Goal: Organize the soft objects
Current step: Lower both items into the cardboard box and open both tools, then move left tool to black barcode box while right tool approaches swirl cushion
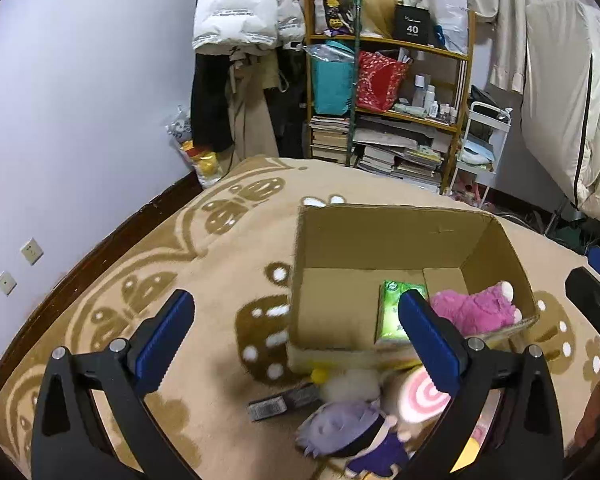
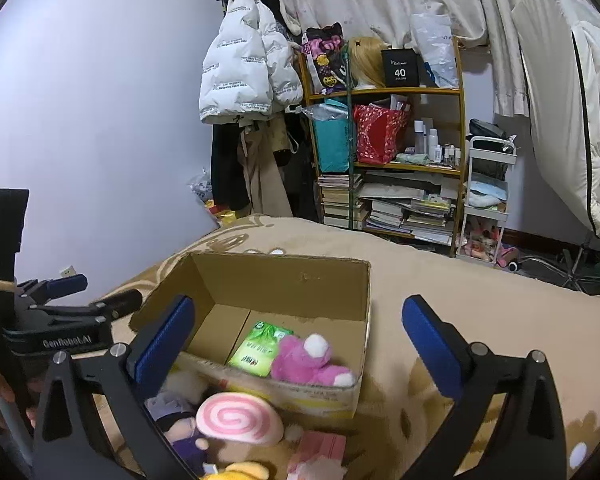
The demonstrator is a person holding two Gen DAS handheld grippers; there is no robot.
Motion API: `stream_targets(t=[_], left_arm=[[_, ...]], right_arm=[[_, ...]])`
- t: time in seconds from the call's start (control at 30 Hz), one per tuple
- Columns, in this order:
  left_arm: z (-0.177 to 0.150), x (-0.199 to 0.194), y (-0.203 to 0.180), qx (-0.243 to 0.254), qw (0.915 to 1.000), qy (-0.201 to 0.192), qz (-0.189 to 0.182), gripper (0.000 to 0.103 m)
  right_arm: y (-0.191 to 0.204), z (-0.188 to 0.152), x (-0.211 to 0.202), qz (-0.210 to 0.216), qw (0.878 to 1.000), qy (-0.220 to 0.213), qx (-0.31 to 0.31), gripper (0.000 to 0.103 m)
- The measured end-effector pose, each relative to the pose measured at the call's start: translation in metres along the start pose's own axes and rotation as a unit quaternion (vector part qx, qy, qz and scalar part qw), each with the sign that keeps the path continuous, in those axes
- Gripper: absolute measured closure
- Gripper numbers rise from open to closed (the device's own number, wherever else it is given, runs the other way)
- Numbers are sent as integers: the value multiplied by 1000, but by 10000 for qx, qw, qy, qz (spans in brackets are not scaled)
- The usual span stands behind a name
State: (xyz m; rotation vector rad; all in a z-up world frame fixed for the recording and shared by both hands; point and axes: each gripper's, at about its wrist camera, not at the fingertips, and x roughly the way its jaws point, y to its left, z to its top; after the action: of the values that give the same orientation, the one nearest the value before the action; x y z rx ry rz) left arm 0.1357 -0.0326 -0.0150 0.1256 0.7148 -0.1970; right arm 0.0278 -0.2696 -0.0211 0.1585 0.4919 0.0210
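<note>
An open cardboard box [image 1: 380,236] [image 2: 284,280] stands on the patterned blanket. Inside it lie a pink plush toy [image 1: 476,308] [image 2: 312,360] and a green tissue pack [image 1: 392,312] [image 2: 260,348]. In front of the box lies a pile of soft toys: a pink swirl roll cushion [image 1: 420,396] [image 2: 238,418], a purple-haired doll [image 1: 352,436] [image 2: 176,420], a white fluffy toy [image 1: 350,386] and a yellow plush [image 2: 240,472]. My left gripper [image 1: 296,344] is open and empty above the pile. My right gripper [image 2: 298,344] is open and empty over the box's near edge.
A dark flat box [image 1: 284,400] lies on the blanket by the toys. A pink item [image 2: 320,448] lies near the pile. The left gripper body [image 2: 40,320] shows at the left. A cluttered shelf [image 1: 388,100] and a coat rack [image 2: 252,80] stand behind the bed.
</note>
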Motion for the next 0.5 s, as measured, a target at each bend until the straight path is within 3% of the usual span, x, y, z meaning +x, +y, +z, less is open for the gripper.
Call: stream_targets(t=[0.5], left_arm=[[-15, -69, 21, 137, 9995, 172, 247, 2]], right_arm=[[20, -13, -49, 108, 9996, 193, 154, 0]])
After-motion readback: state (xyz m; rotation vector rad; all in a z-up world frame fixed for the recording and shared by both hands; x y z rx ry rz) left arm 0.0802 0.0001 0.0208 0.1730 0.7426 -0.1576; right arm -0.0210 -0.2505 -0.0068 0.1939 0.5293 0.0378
